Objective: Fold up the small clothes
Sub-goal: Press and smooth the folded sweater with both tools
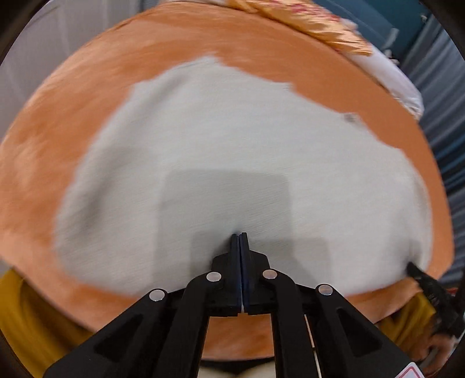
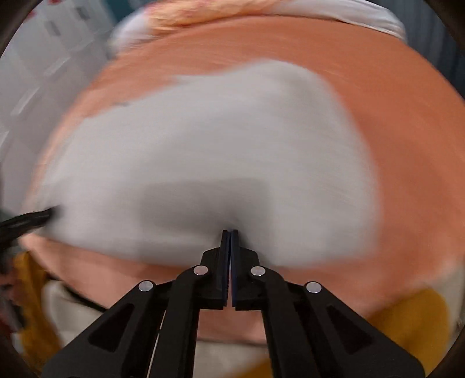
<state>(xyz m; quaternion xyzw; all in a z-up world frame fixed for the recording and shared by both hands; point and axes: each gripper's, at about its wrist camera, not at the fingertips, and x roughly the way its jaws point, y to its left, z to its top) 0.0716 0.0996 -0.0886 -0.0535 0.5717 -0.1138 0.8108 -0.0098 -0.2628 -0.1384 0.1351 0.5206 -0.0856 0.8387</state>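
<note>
1. Black fingers of the left gripper (image 1: 240,234) are pressed together, tips at the near edge of the white garment (image 1: 232,151); whether a thin fold of cloth is caught between them cannot be told.
2. Right gripper (image 2: 230,231) shows the same: jaws closed, tips at the garment's near edge.
3. White garment lies spread on the orange surface (image 1: 72,122), near its front edge.
4. Left view alone shows a small dark tag (image 1: 350,117) on the garment's far right part; each view catches the other gripper at the garment's side.
5. Both grippers point steeply down; motion blur smears the cloth.
6. Patterned fabric (image 1: 305,20) lies at the far edge.
</note>
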